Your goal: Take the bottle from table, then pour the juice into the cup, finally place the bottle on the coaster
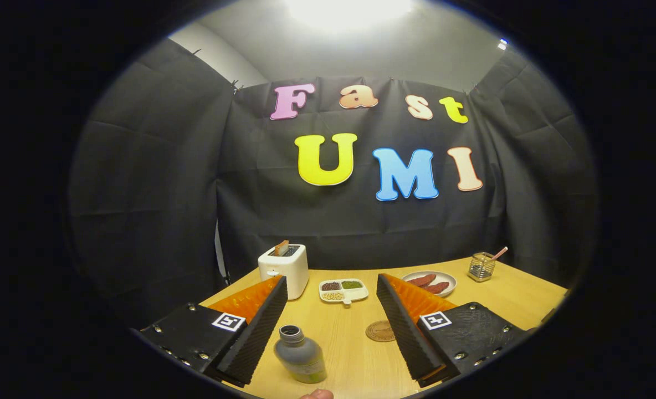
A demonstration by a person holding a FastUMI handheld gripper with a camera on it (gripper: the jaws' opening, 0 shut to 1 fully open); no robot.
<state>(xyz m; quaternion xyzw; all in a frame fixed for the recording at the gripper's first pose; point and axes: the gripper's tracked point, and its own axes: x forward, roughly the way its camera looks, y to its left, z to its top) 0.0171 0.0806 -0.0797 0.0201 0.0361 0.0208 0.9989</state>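
My gripper (331, 316) hangs low over the table (505, 302), fingers spread wide, holding nothing. The bottle (300, 354) stands open between them, close to my left finger. The coaster (380, 331) lies just beside my right finger. I see bare wood between bottle and coaster.

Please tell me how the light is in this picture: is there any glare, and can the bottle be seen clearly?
In the gripper view, a ceiling lamp glares white above the booth; the table is evenly lit. The bottle, between the open gripper fingers, looks dark but sharp. Fisheye distortion bends the table's edges.
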